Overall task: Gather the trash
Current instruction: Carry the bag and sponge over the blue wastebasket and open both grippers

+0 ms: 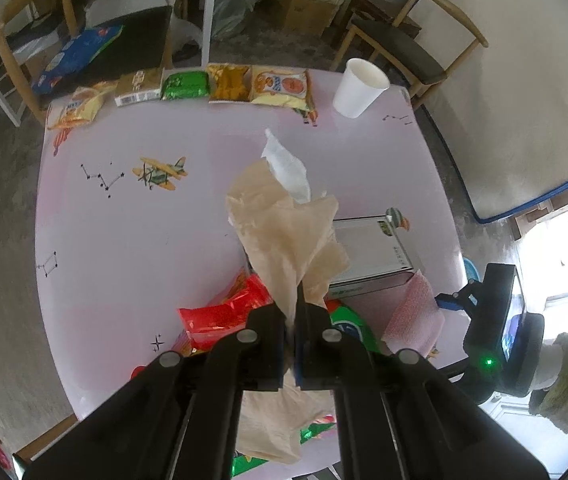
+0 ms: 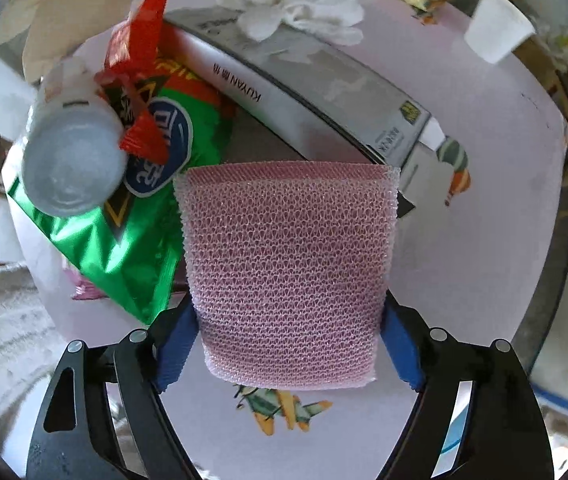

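Note:
My left gripper is shut on a crumpled beige paper and holds it above the pink table. A white tissue shows beyond the paper. My right gripper is shut on a pink foam net sleeve, which also shows in the left wrist view. Under and beside them lie a red wrapper, a green snack bag, a white bottle and a grey box. A crumpled white tissue lies on the box.
Several snack packets line the table's far edge. A white paper cup stands at the far right corner. Wooden chairs stand beyond the table. A white board with blue edge leans on the right.

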The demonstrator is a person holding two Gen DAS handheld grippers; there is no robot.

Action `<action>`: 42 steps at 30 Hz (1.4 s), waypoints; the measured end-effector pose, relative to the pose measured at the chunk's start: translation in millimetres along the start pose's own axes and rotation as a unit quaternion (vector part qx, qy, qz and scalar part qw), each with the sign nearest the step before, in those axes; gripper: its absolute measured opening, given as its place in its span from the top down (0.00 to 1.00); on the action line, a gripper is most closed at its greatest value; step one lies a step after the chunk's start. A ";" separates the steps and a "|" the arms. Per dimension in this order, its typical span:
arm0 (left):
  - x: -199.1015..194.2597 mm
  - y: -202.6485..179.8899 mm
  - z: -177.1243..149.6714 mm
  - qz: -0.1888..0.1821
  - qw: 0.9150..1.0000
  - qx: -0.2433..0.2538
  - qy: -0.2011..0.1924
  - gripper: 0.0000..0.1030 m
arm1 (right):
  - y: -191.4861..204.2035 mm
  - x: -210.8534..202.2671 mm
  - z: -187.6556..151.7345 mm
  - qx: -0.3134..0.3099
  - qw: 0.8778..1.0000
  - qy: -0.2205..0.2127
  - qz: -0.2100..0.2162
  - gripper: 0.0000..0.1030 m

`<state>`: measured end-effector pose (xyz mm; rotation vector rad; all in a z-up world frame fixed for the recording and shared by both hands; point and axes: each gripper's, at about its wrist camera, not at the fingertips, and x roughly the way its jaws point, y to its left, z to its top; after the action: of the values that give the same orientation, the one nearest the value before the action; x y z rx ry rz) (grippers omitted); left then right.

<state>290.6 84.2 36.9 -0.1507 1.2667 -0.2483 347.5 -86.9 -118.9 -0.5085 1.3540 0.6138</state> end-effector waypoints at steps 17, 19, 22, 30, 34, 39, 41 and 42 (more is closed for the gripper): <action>-1.3 -163.3 29.5 -0.071 0.994 0.076 0.014 0.98 | -80.3 -77.2 -85.5 0.240 0.969 -0.063 0.001 0.27; 9.9 -189.9 31.8 -0.083 0.993 0.087 0.018 0.98 | -95.4 -88.0 -105.8 0.280 0.958 -0.067 -0.008 0.27; 29.7 -237.6 35.3 -0.104 0.988 0.106 0.029 0.98 | -120.4 -103.9 -158.6 0.350 0.934 -0.074 -0.019 0.26; 94.1 -362.1 25.4 -0.156 0.972 0.166 0.052 0.98 | -193.4 -93.6 -257.0 0.518 0.850 -0.093 -0.027 0.26; 135.1 -409.3 14.5 -0.176 0.964 0.185 0.071 0.98 | -232.6 -75.4 -306.0 0.595 0.797 -0.102 -0.012 0.26; 192.3 -466.7 -2.4 -0.190 0.952 0.218 0.095 0.98 | -281.0 -40.9 -360.3 0.661 0.743 -0.102 0.015 0.26; 217.9 -488.6 -10.8 -0.194 0.948 0.230 0.105 0.98 | -297.2 -33.4 -373.7 0.674 0.732 -0.096 0.026 0.25; 229.9 -499.0 -14.1 -0.196 0.946 0.235 0.108 0.98 | -307.6 -21.8 -380.1 0.680 0.726 -0.091 0.034 0.24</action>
<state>290.4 -457.5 -55.6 0.0396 1.3521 -0.9230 271.7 -568.8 -159.3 0.7990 1.2707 -0.3740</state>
